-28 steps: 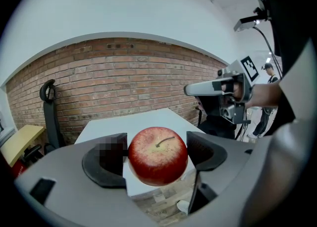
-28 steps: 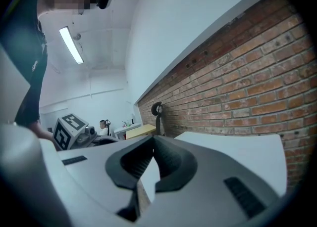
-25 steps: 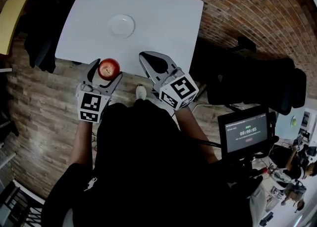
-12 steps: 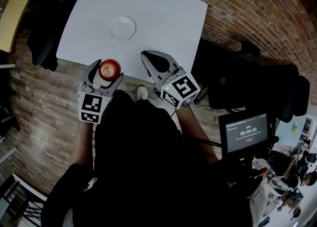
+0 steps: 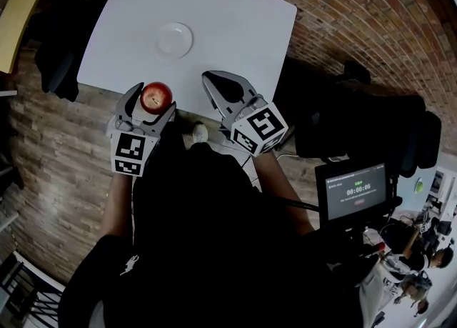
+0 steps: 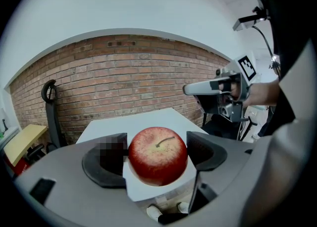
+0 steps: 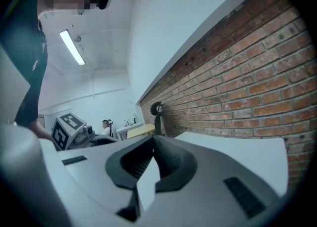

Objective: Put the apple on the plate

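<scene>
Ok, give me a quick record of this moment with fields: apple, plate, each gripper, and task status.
apple: red, stem up, held between the left gripper's fingers, at the near edge of the table
left gripper: shut on the apple
right gripper: fingers together, nothing between them, beside the left gripper
plate: white, bare, further in on the table, apart from both grippers
task status: apple not yet on the plate

Dim fisheye views bend and darken toward the edges.
</scene>
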Tool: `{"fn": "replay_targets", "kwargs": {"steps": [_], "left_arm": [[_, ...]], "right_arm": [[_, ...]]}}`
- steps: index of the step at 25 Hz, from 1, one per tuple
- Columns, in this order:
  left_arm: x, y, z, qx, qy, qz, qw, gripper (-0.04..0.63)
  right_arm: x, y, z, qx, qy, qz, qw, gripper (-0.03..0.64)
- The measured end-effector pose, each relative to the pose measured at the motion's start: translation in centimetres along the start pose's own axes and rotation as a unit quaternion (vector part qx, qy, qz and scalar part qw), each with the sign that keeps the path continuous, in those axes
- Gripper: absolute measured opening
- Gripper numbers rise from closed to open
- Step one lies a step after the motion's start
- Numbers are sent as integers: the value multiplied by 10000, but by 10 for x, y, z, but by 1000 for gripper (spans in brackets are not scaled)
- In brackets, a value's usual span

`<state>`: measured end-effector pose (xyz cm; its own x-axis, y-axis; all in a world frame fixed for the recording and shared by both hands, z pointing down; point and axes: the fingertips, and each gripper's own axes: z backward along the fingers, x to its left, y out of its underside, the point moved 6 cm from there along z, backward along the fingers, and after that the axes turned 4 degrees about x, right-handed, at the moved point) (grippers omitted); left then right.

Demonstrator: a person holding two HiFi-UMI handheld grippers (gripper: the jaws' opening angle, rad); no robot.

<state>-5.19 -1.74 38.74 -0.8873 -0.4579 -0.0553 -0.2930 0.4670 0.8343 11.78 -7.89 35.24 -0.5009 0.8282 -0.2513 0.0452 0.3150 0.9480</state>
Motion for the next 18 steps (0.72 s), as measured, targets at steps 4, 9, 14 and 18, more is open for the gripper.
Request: {"fn": "replay_targets", "kwargs": {"steps": [4,9,14,18], "left_arm": [[3,-4,-2,-27,50,-25,10000,379],[11,-5,-3,4,121,-45,9999,379],[24,-12,-10,-19,301,-129,9995,379],[41,-7,-8,-67,482,-237,9985,379]], "right_arm": [[-1,-1,0,21,57,-45,10000,3],[1,-4,-5,33,119,-58,9999,5],[0,-11,-16,4,265,-61,9996,4],[13,-14,-31,-46,425,-27,9991,4]]}}
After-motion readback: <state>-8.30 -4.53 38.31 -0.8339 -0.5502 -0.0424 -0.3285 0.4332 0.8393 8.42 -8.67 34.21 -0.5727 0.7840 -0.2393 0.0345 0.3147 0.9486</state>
